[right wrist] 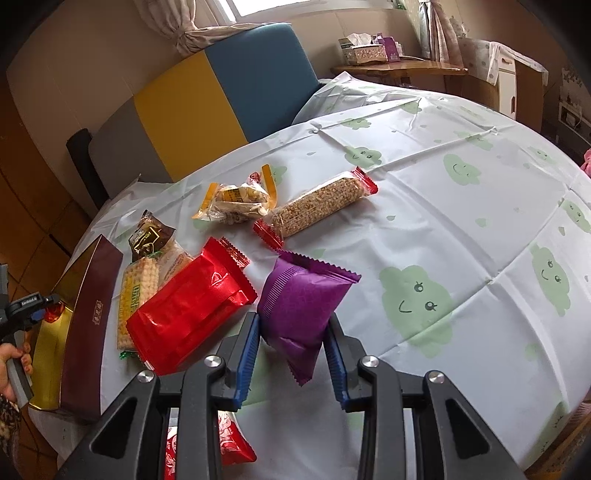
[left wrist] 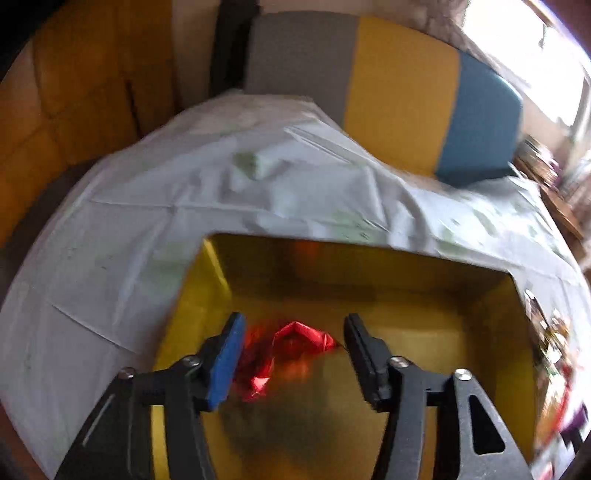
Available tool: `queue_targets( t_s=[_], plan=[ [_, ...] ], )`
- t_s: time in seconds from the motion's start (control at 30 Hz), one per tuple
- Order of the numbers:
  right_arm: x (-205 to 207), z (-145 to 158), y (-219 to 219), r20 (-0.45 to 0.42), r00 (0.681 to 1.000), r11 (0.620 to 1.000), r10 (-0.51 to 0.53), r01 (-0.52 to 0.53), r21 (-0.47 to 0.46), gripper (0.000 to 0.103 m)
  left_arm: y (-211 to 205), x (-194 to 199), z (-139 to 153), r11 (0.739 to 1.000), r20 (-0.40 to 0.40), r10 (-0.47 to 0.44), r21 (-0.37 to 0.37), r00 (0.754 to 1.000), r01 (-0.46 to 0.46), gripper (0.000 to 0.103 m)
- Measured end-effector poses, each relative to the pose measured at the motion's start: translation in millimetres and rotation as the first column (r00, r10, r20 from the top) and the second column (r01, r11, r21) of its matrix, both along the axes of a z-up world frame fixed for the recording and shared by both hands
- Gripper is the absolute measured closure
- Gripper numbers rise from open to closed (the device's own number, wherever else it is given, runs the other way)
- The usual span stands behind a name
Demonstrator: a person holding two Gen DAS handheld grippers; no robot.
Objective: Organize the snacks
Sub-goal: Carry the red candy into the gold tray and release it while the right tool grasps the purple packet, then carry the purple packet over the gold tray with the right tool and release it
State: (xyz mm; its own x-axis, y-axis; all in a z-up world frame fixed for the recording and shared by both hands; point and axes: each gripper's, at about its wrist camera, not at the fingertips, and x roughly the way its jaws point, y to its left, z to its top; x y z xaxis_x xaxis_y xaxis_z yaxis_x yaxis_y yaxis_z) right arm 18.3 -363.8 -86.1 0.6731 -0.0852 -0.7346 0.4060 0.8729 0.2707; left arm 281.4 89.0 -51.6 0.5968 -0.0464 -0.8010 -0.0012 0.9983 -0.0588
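Right gripper (right wrist: 291, 354) clamps the purple pack (right wrist: 299, 314), lifted for boxing; left gripper (left wrist: 293, 354) gapes over the box (left wrist: 369, 273), red snack (left wrist: 291, 347) loose inside.

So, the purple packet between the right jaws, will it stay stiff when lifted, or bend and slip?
The purple packet looks puffed like a pillow, so it is probably light and will dent under the blue pads. Its film looks smooth and glossy, so it may slip a little. The crimped lower end hangs free and will likely flop.

Home room: curtained window (right wrist: 207, 22), tissue box (right wrist: 364, 50), cloud-print tablecloth (right wrist: 443, 206).
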Motion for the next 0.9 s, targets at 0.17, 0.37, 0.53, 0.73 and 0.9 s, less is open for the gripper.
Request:
queue_targets(
  t_s=[0.17,0.37,0.53,0.73,0.9],
  plan=[
    [-2.1,8.1,3.4,0.018,1.000,1.000,0.001,-0.001,-0.012,0.068,16.8,-10.2,8.0,0.995,0.016,0.013,-0.098,1.000,-0.011,0.012],
    [4.3,23.3,16.1,0.043,0.998,0.999,0.035,-0.035,-0.019,0.068,28.1,-48.6,23.2,0.993,0.051,0.005,-0.119,0.999,0.001,0.012],
    [21.3,39.6,41.7,0.063,0.992,0.994,0.112,-0.111,-0.021,0.068,35.1,-80.5,24.6,0.991,0.025,0.032,-0.135,0.999,-0.029,0.012],
    [53.0,67.1,92.7,0.086,0.957,0.960,0.277,-0.273,-0.059,0.068,45.2,-117.9,26.2,0.985,0.023,0.064,-0.162,0.998,-0.060,0.012],
    [81.8,81.5,141.0,0.081,0.911,0.913,0.405,-0.399,-0.089,0.068,42.5,-140.2,30.3,0.992,0.054,0.050,-0.117,0.997,-0.044,0.012]
  ],
)
